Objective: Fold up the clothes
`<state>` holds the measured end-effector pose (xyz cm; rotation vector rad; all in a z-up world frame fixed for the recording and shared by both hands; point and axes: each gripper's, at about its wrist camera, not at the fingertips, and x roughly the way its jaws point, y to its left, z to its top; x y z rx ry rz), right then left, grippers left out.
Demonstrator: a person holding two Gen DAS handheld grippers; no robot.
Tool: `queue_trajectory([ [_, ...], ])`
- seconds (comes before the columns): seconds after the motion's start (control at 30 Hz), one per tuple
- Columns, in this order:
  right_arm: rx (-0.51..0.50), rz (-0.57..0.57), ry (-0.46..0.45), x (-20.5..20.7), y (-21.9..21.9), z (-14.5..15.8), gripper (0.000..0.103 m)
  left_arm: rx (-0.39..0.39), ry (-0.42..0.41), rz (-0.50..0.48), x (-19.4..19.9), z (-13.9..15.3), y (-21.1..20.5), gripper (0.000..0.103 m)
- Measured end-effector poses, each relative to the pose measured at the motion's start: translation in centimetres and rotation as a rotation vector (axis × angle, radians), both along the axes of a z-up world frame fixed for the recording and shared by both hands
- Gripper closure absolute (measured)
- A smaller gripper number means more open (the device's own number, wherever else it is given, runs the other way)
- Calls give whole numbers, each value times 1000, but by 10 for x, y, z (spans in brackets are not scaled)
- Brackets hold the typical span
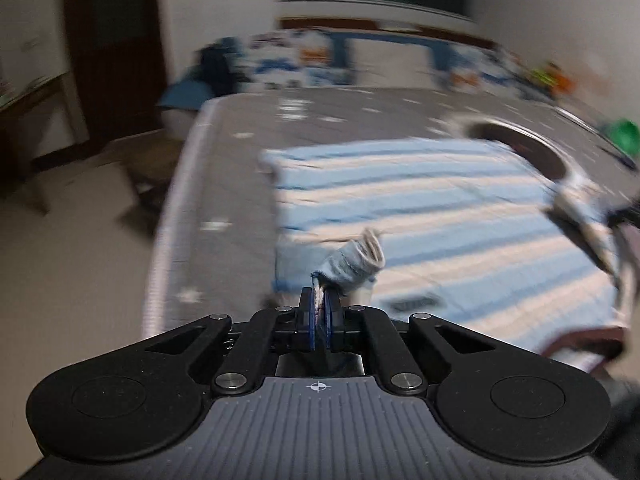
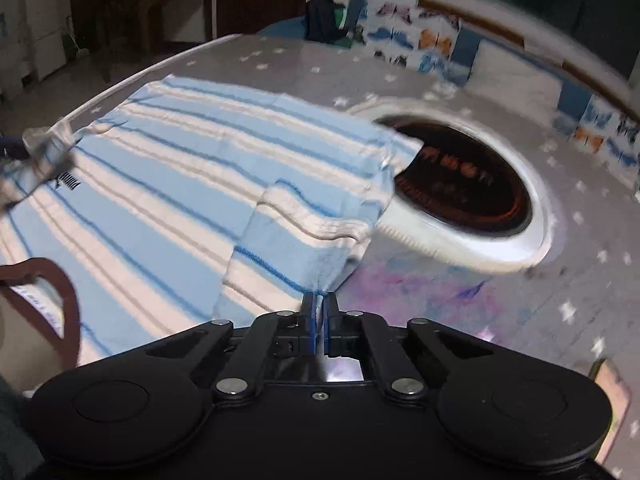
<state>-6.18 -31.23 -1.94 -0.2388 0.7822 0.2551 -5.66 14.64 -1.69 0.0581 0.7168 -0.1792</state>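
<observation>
A light-blue and white striped shirt (image 1: 440, 208) lies spread on a grey star-print table cover (image 1: 224, 160). My left gripper (image 1: 319, 296) is shut on a bunched, lifted bit of the shirt's near left edge (image 1: 354, 262). In the right wrist view the same shirt (image 2: 160, 168) fills the left half. There my right gripper (image 2: 319, 304) is shut on the edge of the shirt's sleeve (image 2: 304, 232), which is pulled up off the cover (image 2: 280, 64). The bunch held by the left gripper (image 2: 44, 152) shows blurred at the far left.
A round dark plate with a white rim (image 2: 464, 184) is set in the table, partly under the shirt's far corner. A dark red chair back (image 2: 60, 292) stands at the near left. Patterned boxes (image 2: 432, 44) and a dark bag (image 2: 324, 16) line the far edge.
</observation>
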Motion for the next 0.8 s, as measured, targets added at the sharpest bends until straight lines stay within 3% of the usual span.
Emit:
queue_trajectory([
  [0.23, -43, -53, -149, 32, -11, 24, 101, -42, -10, 124, 40, 2, 21, 98],
  [0.37, 6, -50, -38, 61, -15, 11, 99, -3, 53, 105, 58, -18, 13, 98],
  [0.47, -17, -6, -16, 59, -14, 7, 96, 15, 50, 73, 52, -18, 11, 97],
  [0.53, -32, 18, -31, 52, -15, 14, 80, 25, 46, 59, 48, -15, 13, 96],
  [0.57, -35, 27, -35, 50, -15, 18, 79, 30, 44, 52, 47, -14, 15, 94],
  [0.63, -54, 75, -73, 37, -15, 35, 66, 60, 32, 38, 43, -8, 16, 91],
  [0.77, -50, 235, -76, 21, -6, 54, 56, 93, -16, -52, 28, 9, 8, 89],
  [0.8, -27, 320, -35, 17, 3, 54, 56, 96, -30, -89, 24, 13, 4, 87],
])
